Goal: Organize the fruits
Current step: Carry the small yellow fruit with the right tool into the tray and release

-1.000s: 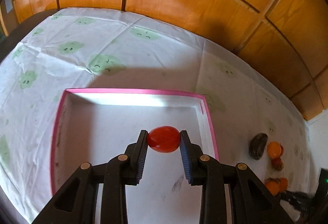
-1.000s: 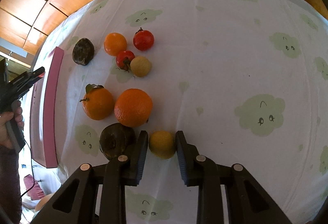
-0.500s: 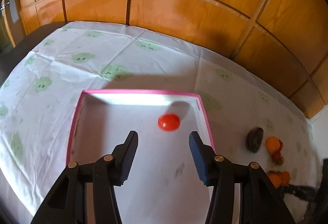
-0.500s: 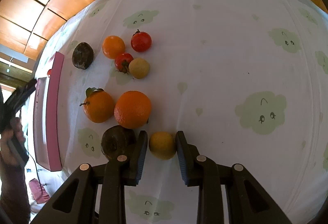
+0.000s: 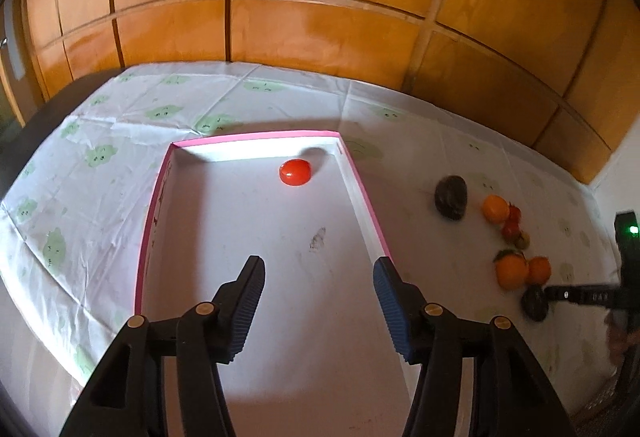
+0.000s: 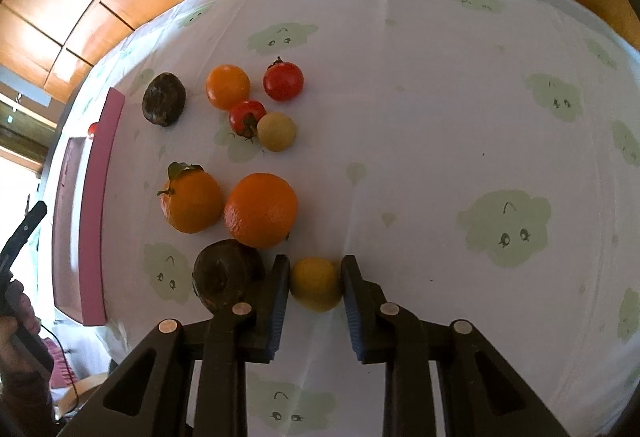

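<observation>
Fruits: small smooth yellow fruit (image 6: 316, 289) on tablecloth (image 6: 440, 117) clamped in right gripper (image 6: 315, 283), glossy red tomato (image 5: 295, 172) inside pink-rimmed tray (image 5: 256, 136), left gripper (image 5: 318, 277) spread wide, holding nothing.

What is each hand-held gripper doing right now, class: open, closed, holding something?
Left hand-held gripper: open, holding nothing, above the pink-rimmed tray.
Right hand-held gripper: closed on the small yellow fruit.
</observation>
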### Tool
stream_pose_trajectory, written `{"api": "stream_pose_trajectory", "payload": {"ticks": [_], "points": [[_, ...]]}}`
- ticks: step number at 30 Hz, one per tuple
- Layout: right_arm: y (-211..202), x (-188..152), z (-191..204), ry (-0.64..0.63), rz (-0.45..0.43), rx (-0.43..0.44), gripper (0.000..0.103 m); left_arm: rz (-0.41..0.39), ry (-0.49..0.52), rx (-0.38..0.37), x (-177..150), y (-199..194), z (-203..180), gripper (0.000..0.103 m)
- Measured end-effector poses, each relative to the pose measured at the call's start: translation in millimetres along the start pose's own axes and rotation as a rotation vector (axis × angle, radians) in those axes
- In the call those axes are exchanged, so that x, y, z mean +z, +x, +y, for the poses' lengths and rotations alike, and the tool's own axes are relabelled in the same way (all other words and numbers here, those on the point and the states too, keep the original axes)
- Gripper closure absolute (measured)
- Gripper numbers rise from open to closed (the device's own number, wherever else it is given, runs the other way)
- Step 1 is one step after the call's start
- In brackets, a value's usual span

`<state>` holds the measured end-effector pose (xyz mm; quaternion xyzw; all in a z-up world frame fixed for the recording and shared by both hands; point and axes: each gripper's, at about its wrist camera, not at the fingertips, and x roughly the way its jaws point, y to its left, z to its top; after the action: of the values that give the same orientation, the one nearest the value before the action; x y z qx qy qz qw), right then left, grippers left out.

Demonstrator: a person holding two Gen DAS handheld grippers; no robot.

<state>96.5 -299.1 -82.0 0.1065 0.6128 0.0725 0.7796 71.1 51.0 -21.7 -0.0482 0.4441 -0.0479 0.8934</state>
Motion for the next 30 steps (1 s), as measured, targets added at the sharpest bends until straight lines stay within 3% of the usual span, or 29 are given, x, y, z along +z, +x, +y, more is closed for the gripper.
{"api": "stream_pose_trajectory", "payload": {"ticks": [6, 11, 14, 22, 25, 30], "points": [[-19, 2, -10, 0.048, -0.087, -0.015, 0.077, -0.02, 0.0, 0.037, -14, -9, 3, 0.041], [-35, -2, 9, 0.005, -0.143, 0.002, 0.077, -0.039, -0.014, 0.049, -17, -16, 10, 0.035], [-41, -1, 42, -0.055, -0.165, 0.074, 0.077, -0.057, -0.028, 0.051, -18, -21, 17, 0.033], [-24, 7, 178, -0.276, -0.144, 0.244, 0.077, -0.073, -0.073, 0.074, -20, -27, 40, 0.032], [-9, 10, 219, -0.323, -0.133, 0.269, 0.077, -0.081, -0.082, 0.09, -24, -29, 48, 0.032], [30, 26, 268, -0.361, -0.088, 0.241, 0.077, -0.067, -0.107, 0.098, -27, -26, 60, 0.032]]}}
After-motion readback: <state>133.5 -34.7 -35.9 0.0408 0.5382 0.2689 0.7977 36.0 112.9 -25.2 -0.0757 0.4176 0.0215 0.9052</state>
